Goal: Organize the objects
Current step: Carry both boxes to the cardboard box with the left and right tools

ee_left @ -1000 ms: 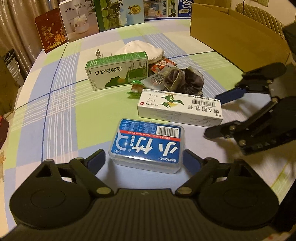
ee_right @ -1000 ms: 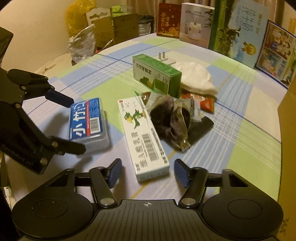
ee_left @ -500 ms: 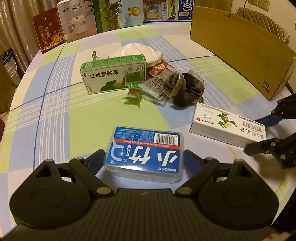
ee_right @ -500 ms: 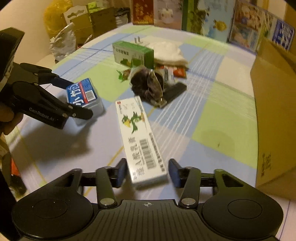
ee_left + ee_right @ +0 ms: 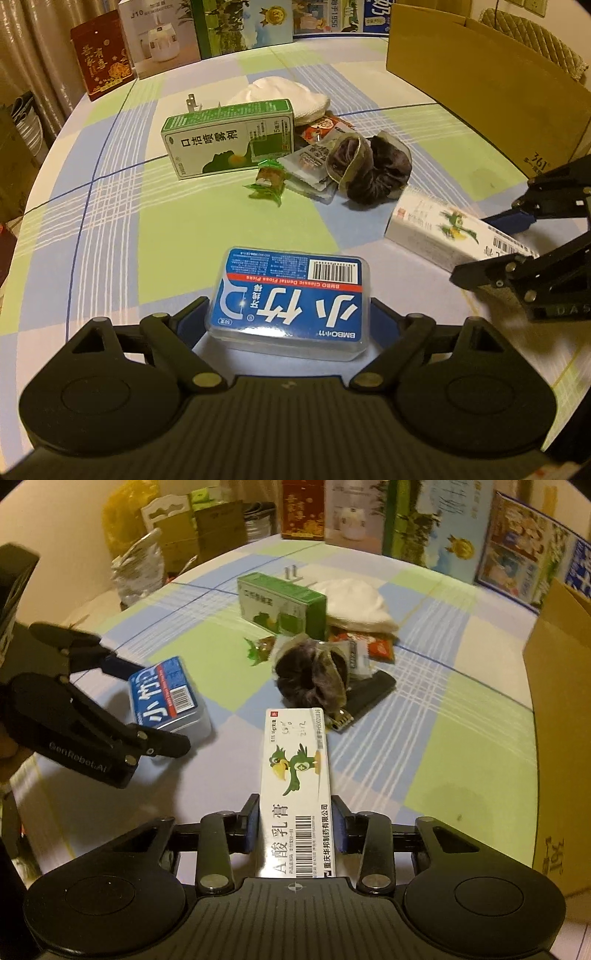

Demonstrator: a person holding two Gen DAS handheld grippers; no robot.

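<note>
The long white cardboard ointment box (image 5: 295, 797) had swung clear of the pile, pinched in the right tongs (image 5: 295, 829); the left tongs (image 5: 289, 322) had closed around the blue-labelled clear plastic floss-pick case (image 5: 291, 301) on the checked surface (image 5: 147, 236), so both seemed ready for the brown cardboard box (image 5: 491, 92).

Each wrist camera looks low and forward along its own claw across the counter (image 5: 110, 236); both share the green carton (image 5: 229, 138) (image 5: 280, 605) and each other's claw

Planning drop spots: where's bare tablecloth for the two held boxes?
Free: the green-and-blue cloth left of the floss box, and the stretch between the hair scrunchie and cardboard box. Crowded: around the green box.
</note>
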